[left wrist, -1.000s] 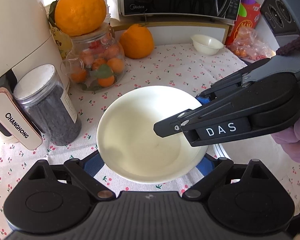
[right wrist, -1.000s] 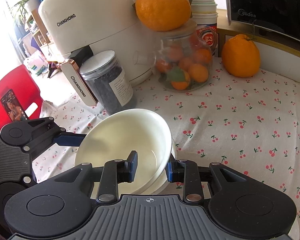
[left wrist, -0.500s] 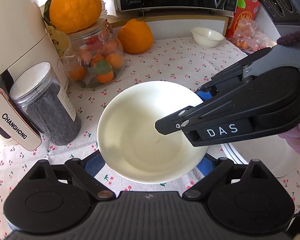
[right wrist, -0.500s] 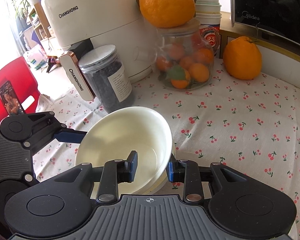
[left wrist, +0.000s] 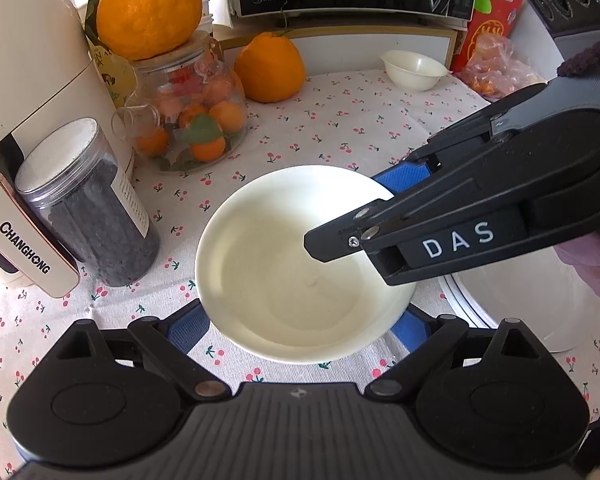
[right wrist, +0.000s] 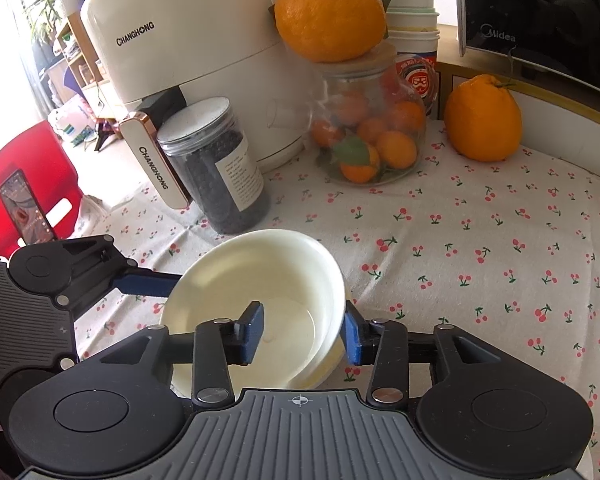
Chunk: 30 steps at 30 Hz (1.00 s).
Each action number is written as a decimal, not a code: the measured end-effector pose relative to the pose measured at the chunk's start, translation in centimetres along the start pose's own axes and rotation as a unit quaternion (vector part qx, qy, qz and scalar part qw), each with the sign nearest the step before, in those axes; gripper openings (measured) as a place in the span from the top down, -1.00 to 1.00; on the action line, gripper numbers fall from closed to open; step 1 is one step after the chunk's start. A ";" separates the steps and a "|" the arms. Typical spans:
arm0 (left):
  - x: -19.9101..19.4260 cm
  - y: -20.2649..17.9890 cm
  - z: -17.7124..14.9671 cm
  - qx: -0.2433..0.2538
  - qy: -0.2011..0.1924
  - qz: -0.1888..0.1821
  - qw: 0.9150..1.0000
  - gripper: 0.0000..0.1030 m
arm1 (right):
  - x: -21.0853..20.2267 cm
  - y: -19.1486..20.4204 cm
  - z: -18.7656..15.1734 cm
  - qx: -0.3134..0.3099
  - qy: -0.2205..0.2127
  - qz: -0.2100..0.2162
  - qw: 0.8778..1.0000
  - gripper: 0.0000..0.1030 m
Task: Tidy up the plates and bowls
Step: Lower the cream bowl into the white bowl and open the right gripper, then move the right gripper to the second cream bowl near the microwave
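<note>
- Releasing is the step I judge to be in hand: my right gripper [right wrist: 300, 334] is opening, its blue pads straddling the near wall of the top bowl [right wrist: 260, 280], one pad inside and one outside the rim, and the inner pad already stands clear of the wall.
- That top bowl sits nested in a second white bowl; from the right wrist view I see the lower bowl's rim [right wrist: 324, 376] peeking out beneath it, so the stack looks made.
- My left gripper [left wrist: 300, 328] is spread wide, its blue pads at either side of the stacked bowls; I cannot tell whether they press on the lower bowl or only flank it.
- Just to the right of the stack lies a plate [left wrist: 500, 304] with a dark line round its edge, mostly hidden behind the right gripper's body.
- Next, as I read it, I need to finish opening, lift the right gripper straight up off the rim without dragging the top bowl, then ease the left one away.
- Farther back on the cherry-print tabletop [left wrist: 340, 128] sits a small bowl [left wrist: 414, 70], well apart from the stack; I take it as a likely next pick.
</note>
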State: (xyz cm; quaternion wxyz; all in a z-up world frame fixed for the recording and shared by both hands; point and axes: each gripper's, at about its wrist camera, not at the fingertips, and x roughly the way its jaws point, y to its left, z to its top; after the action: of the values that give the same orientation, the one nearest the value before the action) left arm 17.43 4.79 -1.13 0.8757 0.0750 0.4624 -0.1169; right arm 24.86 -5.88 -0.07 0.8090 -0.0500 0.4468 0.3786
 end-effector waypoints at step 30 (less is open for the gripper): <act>-2.3 -1.2 1.9 -0.001 -0.023 -0.021 1.000 -0.99 | -3.8 -3.9 1.4 0.057 -0.039 -0.021 0.997 -0.46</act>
State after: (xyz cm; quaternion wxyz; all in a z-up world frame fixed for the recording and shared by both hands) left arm 17.39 3.44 1.81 0.8838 0.0616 0.4433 -0.1362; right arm 27.16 -10.24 2.68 0.8349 0.0019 0.4350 0.3373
